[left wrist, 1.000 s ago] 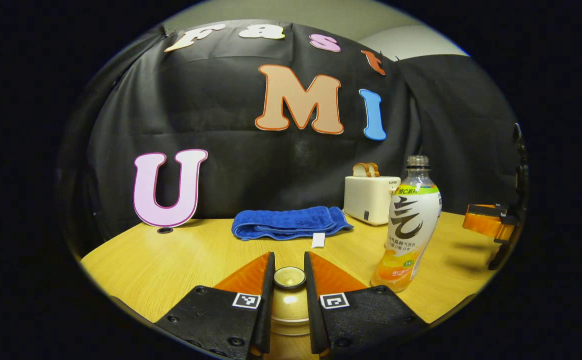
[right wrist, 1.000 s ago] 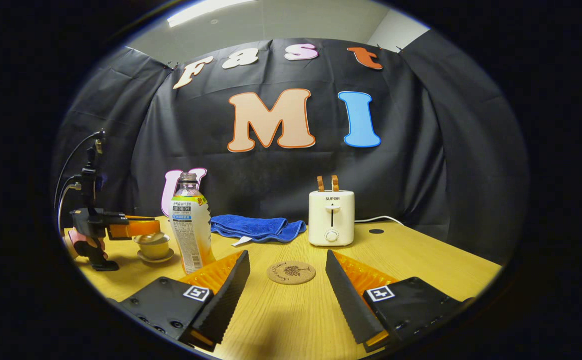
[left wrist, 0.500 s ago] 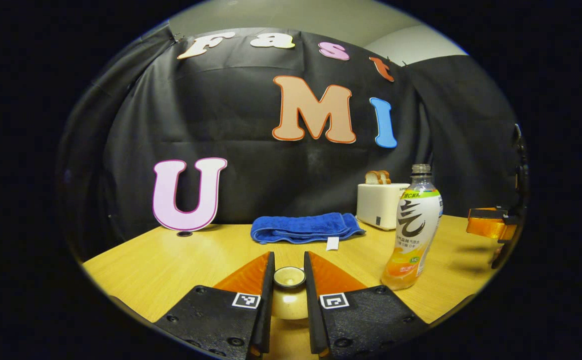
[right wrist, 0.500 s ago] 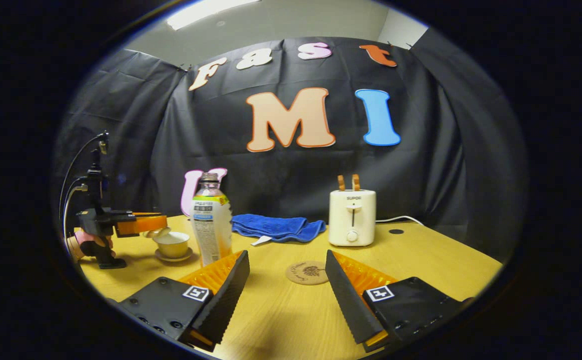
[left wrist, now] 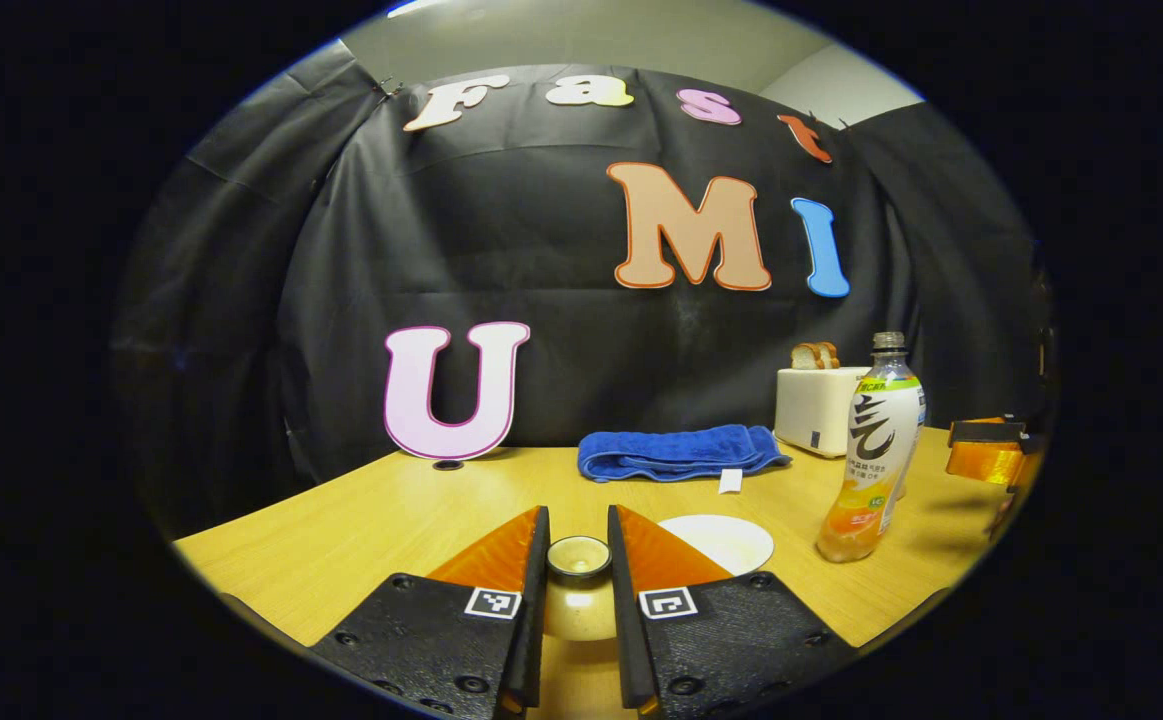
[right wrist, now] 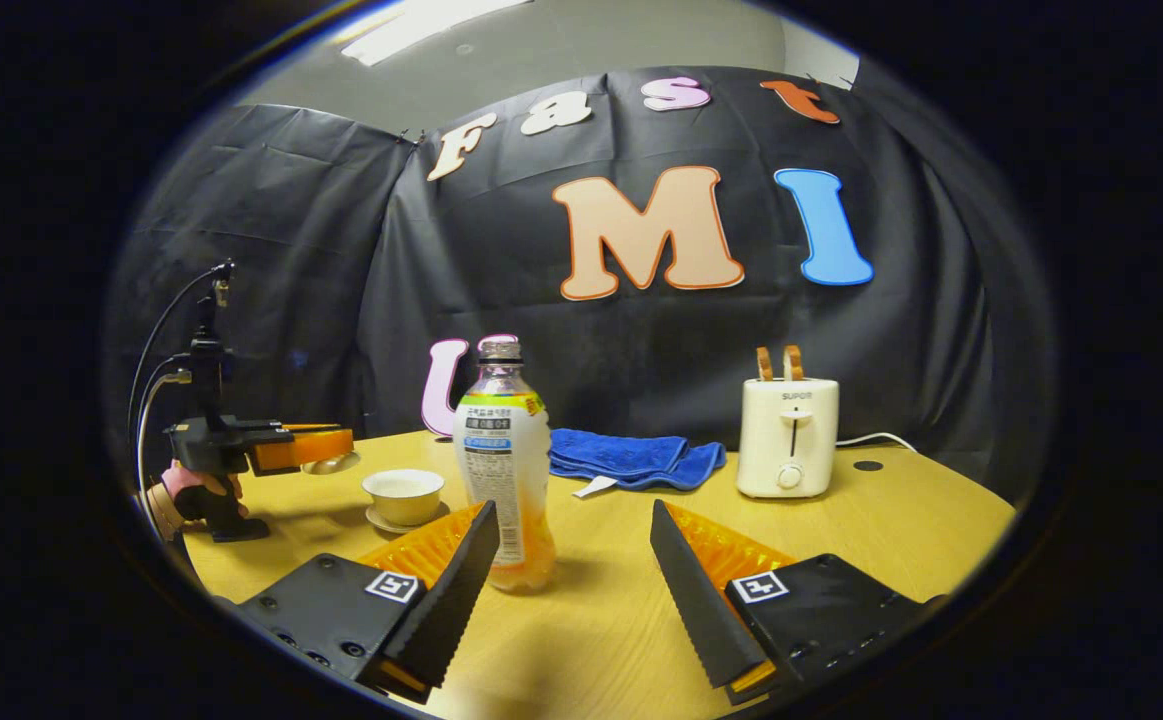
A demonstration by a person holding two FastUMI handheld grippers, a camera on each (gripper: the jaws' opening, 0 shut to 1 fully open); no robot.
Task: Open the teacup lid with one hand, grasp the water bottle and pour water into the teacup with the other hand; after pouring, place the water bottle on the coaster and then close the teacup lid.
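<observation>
Left tongs (left wrist: 578, 560): both fingers pressed on the knob of the teacup lid (left wrist: 578, 590), lid held clear of the cup. In the right gripper view the same tongs (right wrist: 336, 447) sit at far left, held by a hand (right wrist: 191, 487), with the pale lid (right wrist: 333, 462) under their tips, off to the left of the teacup (right wrist: 403, 492) and a little above it.

Teacup: uncovered, standing on its saucer (right wrist: 391, 520) on the wooden surface (right wrist: 841, 510). In the left gripper view its white rim (left wrist: 718, 540) shows just right of the left tongs' fingers. Whether it holds liquid cannot be told.

Right tongs (right wrist: 573, 575): fingers wide apart, gripping nothing. Water bottle (right wrist: 503, 470) stands upright between them, nearer the left finger, its base just past the fingertips; contact cannot be confirmed. Bottle is clear plastic, cap off, label around the middle, orange liquid in the lower part. In the left gripper view the bottle (left wrist: 873, 455) stands right of the teacup, with the right tongs (left wrist: 986, 455) beyond it at the edge.

Behind: blue towel (right wrist: 636, 458), white toaster (right wrist: 786, 435) with bread in the slots.
</observation>
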